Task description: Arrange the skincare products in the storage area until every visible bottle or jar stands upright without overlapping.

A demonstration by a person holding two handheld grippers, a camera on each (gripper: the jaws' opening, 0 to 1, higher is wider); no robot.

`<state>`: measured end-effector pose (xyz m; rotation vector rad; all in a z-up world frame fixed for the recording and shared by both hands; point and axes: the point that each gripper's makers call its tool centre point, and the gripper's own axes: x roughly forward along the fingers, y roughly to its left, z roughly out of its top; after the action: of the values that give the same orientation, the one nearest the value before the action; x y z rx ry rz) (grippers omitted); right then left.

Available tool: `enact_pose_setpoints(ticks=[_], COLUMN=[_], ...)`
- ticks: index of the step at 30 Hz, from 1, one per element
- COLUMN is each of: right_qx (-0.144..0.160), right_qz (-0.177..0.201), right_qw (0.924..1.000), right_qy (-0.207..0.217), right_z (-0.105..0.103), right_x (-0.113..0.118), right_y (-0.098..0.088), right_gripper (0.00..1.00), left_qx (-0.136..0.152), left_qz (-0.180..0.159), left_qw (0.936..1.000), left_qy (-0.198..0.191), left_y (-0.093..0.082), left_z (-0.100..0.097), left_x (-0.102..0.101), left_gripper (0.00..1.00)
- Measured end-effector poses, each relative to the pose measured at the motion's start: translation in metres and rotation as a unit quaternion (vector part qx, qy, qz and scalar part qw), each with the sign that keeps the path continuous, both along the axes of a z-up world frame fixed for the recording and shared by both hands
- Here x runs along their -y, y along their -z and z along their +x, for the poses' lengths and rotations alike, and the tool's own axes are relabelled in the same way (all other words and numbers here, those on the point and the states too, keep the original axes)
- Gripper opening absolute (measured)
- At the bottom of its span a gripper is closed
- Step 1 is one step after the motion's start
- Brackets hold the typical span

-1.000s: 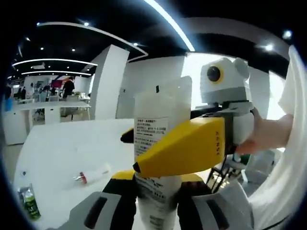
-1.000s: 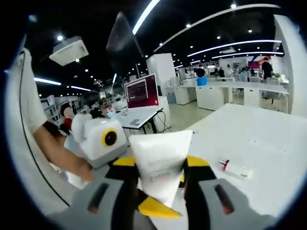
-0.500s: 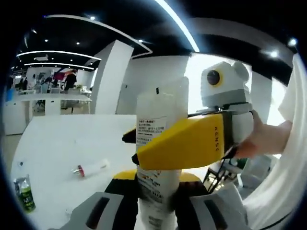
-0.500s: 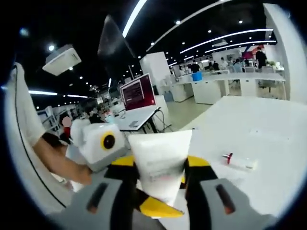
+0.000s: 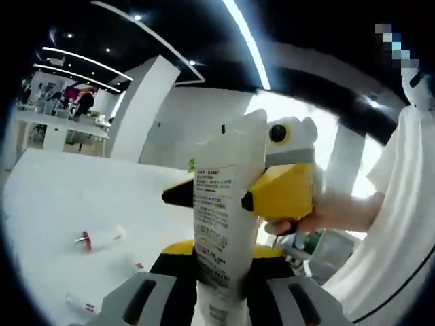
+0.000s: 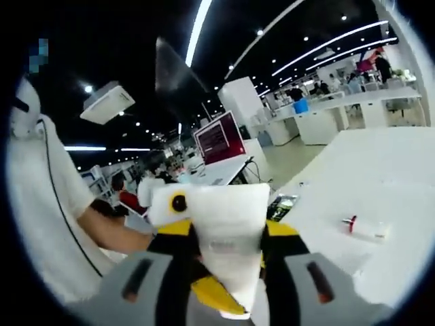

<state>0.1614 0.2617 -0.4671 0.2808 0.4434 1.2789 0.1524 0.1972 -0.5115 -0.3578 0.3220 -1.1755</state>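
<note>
- i see a flat, matte white squeeze tube [image 5: 221,217] held up off the white worktop [image 5: 61,204], with both tongs clamped on it.
- in the left gripper view my left tongs [image 5: 216,272] pinch its lower part between black-and-yellow jaws; the tube's base is cut off below them, and small printed text runs down its face, too fine to read.
- the right tongs [image 5: 272,193] come in from the right of that view as a glossy yellow wedge with a black tip, gripping the tube's middle; a hand [image 5: 326,212] holds them.
- in the right gripper view the tube's [image 6: 228,234] wide crimped end shows between the right tongs [image 6: 228,261].
- a small white tube with a red cap [image 5: 98,238] lies flat on the worktop, and another [image 5: 85,304] sits near the edge, partly cut off.
</note>
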Motion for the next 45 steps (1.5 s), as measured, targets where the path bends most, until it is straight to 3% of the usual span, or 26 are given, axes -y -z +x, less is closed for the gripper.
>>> enact_pose_setpoints(ticks=[3, 8, 9, 10, 11, 12, 14, 16, 21, 23, 25, 29, 31, 33, 36, 38, 42, 45], right_qx=[-0.016, -0.032, -0.034, -0.041, -0.042, -0.067, -0.029, -0.034, 0.006, 0.027, 0.041, 0.084, 0.104, 0.088, 0.061, 0.065, 0.096, 0.149], right_qz=[0.028, 0.057, 0.062, 0.066, 0.081, 0.074, 0.074, 0.072, 0.07, 0.065, 0.061, 0.038, 0.011, -0.022, -0.053, -0.071, -0.134, -0.191], right_qw=[0.9991, 0.995, 0.9939, 0.9927, 0.9876, 0.9892, 0.9914, 0.9919, 0.9945, 0.9951, 0.9949, 0.993, 0.9907, 0.991, 0.9911, 0.9897, 0.9796, 0.9599], right_qy=[-0.027, -0.076, -0.084, -0.092, -0.128, -0.107, -0.104, -0.099, -0.078, -0.069, -0.07, -0.074, -0.087, -0.099, -0.106, -0.106, -0.115, -0.142], right_z=[-0.007, -0.018, -0.02, -0.023, -0.033, -0.03, -0.028, -0.027, -0.022, -0.019, -0.02, -0.021, -0.023, -0.026, -0.03, -0.031, -0.037, -0.043], right_x=[0.001, 0.005, 0.006, 0.006, 0.006, 0.008, 0.008, 0.007, 0.008, 0.008, 0.008, 0.007, 0.007, 0.008, 0.011, 0.013, 0.018, 0.021], right_y=[-0.008, -0.016, -0.018, -0.019, -0.025, -0.021, -0.022, -0.021, -0.024, -0.025, -0.024, -0.018, -0.009, 0.003, 0.017, 0.026, 0.051, 0.072], right_gripper=[0.37, 0.31, 0.28, 0.13, 0.13, 0.13, 0.12, 0.11, 0.09, 0.08, 0.07, 0.08, 0.1, 0.12, 0.15, 0.16, 0.16, 0.13], left_qx=[-0.021, -0.038, -0.043, -0.046, -0.044, -0.053, -0.044, -0.046, -0.041, -0.019, -0.02, 0.02, 0.069, 0.064, 0.079, 0.077, 0.1, 0.129], left_qz=[-0.052, -0.089, -0.1, -0.102, -0.092, -0.099, -0.1, -0.099, -0.097, -0.082, -0.079, -0.038, 0.01, 0.042, 0.085, 0.094, 0.144, 0.183], left_qw=[0.9972, 0.9897, 0.9862, 0.9855, 0.9846, 0.982, 0.9843, 0.9846, 0.9868, 0.9921, 0.992, 0.9958, 0.9951, 0.9926, 0.9886, 0.988, 0.9806, 0.9687], left_qy=[0.049, 0.106, 0.125, 0.128, 0.142, 0.152, 0.139, 0.136, 0.123, 0.093, 0.096, 0.08, 0.07, 0.094, 0.096, 0.096, 0.089, 0.108], left_y=[-0.014, -0.025, -0.029, -0.029, -0.028, -0.03, -0.03, -0.03, -0.031, -0.028, -0.026, -0.016, -0.004, 0.01, 0.027, 0.038, 0.063, 0.084], left_z=[-0.014, -0.028, -0.033, -0.035, -0.038, -0.043, -0.039, -0.038, -0.031, -0.02, -0.02, -0.015, -0.011, -0.019, -0.02, -0.023, -0.021, -0.025], left_x=[0.002, 0.004, 0.005, 0.006, 0.009, 0.01, 0.01, 0.01, 0.01, 0.008, 0.007, 0.005, 0.005, 0.008, 0.01, 0.012, 0.011, 0.017], left_gripper=[0.27, 0.27, 0.26, 0.23, 0.2, 0.2, 0.2, 0.2, 0.22, 0.24, 0.25, 0.25, 0.23, 0.21, 0.19, 0.19, 0.19, 0.19])
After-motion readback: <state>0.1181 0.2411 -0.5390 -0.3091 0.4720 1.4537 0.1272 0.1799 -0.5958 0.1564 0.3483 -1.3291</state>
